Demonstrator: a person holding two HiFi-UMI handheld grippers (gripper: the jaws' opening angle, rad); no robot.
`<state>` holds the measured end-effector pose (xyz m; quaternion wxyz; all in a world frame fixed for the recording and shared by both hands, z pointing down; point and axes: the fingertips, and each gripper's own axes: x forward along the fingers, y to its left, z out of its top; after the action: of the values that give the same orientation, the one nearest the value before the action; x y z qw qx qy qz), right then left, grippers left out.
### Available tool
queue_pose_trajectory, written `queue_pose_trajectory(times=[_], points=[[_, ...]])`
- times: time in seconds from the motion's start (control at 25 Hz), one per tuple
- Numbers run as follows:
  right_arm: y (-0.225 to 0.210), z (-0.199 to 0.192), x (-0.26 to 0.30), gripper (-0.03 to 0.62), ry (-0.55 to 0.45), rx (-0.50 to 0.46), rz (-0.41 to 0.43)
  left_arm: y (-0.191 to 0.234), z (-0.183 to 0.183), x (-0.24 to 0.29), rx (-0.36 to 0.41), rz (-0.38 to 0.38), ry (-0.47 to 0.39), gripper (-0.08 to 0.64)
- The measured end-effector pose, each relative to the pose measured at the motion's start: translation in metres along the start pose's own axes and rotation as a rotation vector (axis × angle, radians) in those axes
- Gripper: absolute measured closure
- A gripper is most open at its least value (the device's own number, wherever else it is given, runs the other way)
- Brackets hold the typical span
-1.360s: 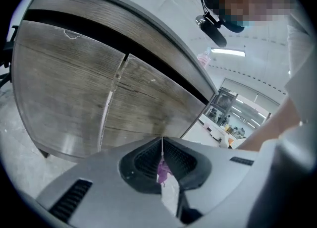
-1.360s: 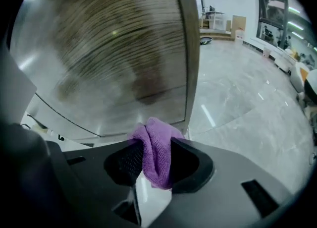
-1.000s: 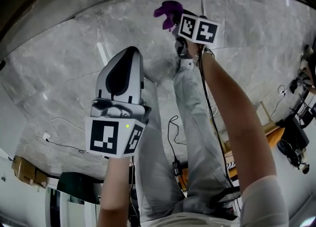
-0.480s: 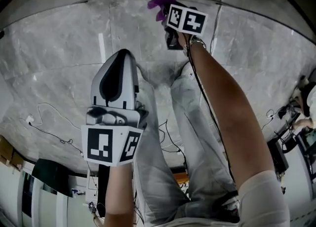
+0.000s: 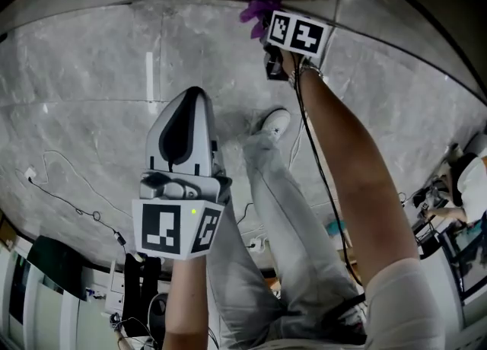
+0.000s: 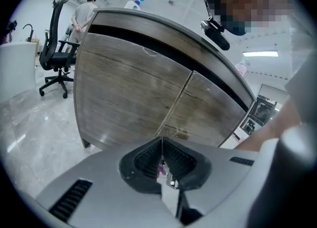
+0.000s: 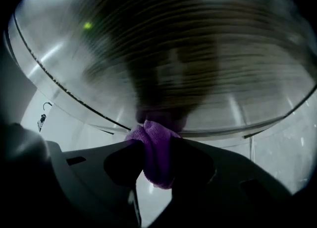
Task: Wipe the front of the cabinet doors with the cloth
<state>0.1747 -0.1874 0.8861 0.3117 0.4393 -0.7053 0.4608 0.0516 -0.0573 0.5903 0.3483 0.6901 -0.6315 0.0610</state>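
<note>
Right gripper (image 7: 156,145) with cloth (image 7: 156,160) at cabinet door (image 7: 163,58) bottom edge (left gripper (image 5: 195,93) apart)

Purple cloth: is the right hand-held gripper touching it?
Touching. The right gripper view shows the right hand-held gripper with both jaws pressed against the purple cloth, which bulges out between them.

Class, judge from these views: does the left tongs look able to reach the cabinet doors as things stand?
Probably yes: the cabinet doors face the left tongs with nothing between them. The right tongs, shut on the cloth, is off to the side.
</note>
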Motion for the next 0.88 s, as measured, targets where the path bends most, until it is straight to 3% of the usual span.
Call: queue_pose_trajectory(times=[0.32, 0.6, 0.88], points=[[-0.101, -0.003, -0.038, 0.454, 0.035, -0.036, -0.109, -0.049, -0.016, 0.025, 0.003, -0.054, 0.01, 0.543], [-0.193, -0.004, -0.088, 0.454, 0.013, 0.045, -0.257, -0.093, -0.039, 0.034, 0.042, -0.107, 0.07, 0.543], [-0.229, -0.005, -0.125, 0.454, -0.028, 0.164, -0.31, -0.122, -0.029, 0.04, 0.102, -0.138, 0.075, 0.543]])
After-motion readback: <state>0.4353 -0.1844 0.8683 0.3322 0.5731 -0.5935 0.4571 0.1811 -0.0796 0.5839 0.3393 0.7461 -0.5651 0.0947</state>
